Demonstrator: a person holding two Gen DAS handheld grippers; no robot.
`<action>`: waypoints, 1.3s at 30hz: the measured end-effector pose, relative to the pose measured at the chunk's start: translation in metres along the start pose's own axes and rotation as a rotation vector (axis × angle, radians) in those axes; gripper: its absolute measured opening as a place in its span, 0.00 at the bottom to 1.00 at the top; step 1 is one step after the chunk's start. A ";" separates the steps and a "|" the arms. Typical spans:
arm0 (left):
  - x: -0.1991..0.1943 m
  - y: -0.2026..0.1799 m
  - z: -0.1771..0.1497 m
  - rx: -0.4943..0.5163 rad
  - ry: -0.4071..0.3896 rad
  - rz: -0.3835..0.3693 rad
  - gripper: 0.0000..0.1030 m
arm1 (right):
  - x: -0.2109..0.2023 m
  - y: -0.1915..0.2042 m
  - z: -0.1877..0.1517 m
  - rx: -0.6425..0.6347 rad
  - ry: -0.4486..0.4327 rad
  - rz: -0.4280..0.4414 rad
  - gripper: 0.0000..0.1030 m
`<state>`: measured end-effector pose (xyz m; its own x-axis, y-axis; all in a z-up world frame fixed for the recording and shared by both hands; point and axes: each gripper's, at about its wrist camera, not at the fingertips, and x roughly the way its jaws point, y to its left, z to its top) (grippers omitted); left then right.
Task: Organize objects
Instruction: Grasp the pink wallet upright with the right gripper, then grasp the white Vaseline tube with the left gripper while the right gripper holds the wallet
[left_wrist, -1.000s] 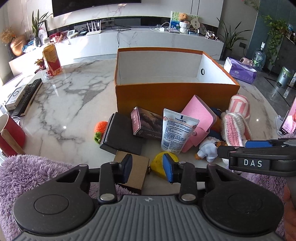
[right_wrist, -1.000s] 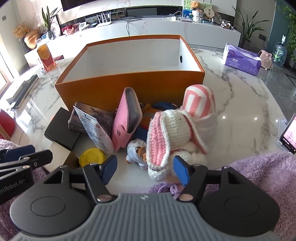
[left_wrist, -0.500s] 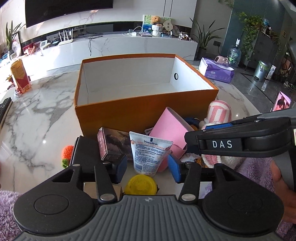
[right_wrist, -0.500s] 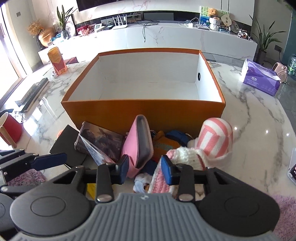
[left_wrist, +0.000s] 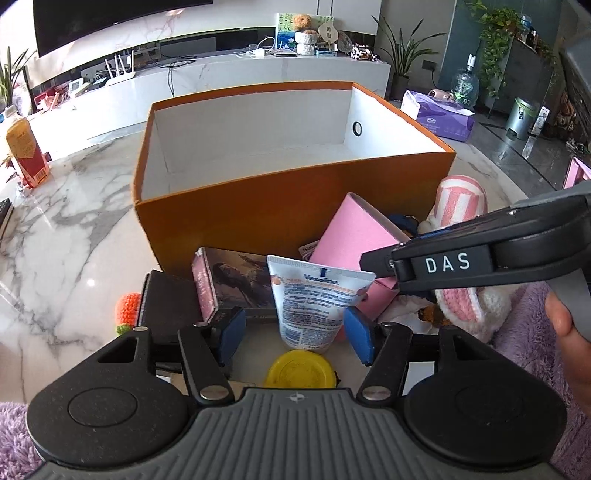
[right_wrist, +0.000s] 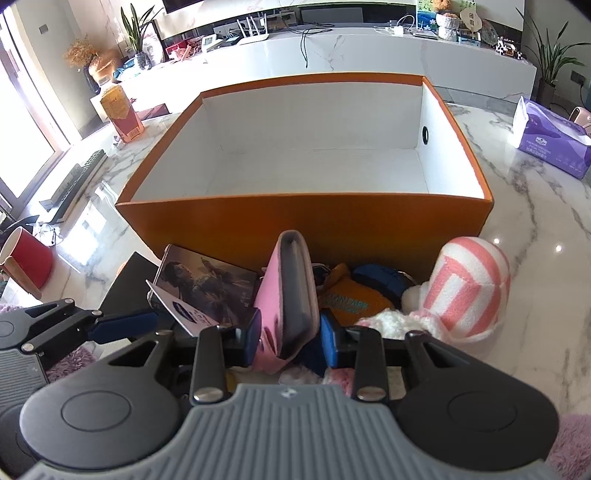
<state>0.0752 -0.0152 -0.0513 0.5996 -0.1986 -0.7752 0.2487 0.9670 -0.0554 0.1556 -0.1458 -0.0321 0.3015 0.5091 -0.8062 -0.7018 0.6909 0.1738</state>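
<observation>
An empty orange box (left_wrist: 295, 206) (right_wrist: 303, 225) stands on the marble table. Before it lie a Vaseline tube (left_wrist: 310, 306), a dark picture box (left_wrist: 236, 284) (right_wrist: 207, 280), a black case (left_wrist: 166, 310), a pink pouch (left_wrist: 354, 236) (right_wrist: 288, 295), a yellow lid (left_wrist: 301, 373), a crochet carrot (left_wrist: 127, 314) and a pink-striped knitted bunny (right_wrist: 465, 291). My left gripper (left_wrist: 295, 338) is open, its pads on either side of the tube's lower end. My right gripper (right_wrist: 291, 339) is around the pink pouch, pads close to both its sides.
A red cup (right_wrist: 27, 258) and a remote (right_wrist: 70, 184) lie at the left. A red-yellow carton (right_wrist: 122, 110) stands at the back left, a purple tissue pack (right_wrist: 550, 136) at the back right. Purple fleece sleeve (left_wrist: 524, 332) at the near edge.
Both grippers moved forward toward the pile. The left one opened wider around the tube. The right one narrowed and shifted left from the bunny to the pink pouch.
</observation>
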 end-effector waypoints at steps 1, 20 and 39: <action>-0.003 0.005 0.002 -0.016 0.000 0.003 0.67 | 0.002 0.000 0.000 -0.001 0.004 0.002 0.31; 0.038 0.057 0.024 -0.259 0.129 -0.025 0.58 | 0.008 0.003 0.005 -0.027 0.027 0.018 0.20; 0.011 0.044 0.033 -0.245 0.060 -0.164 0.26 | 0.007 -0.012 0.001 0.048 0.046 0.077 0.17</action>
<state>0.1182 0.0203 -0.0419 0.5189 -0.3529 -0.7786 0.1432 0.9338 -0.3278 0.1667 -0.1503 -0.0391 0.2168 0.5384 -0.8143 -0.6900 0.6746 0.2623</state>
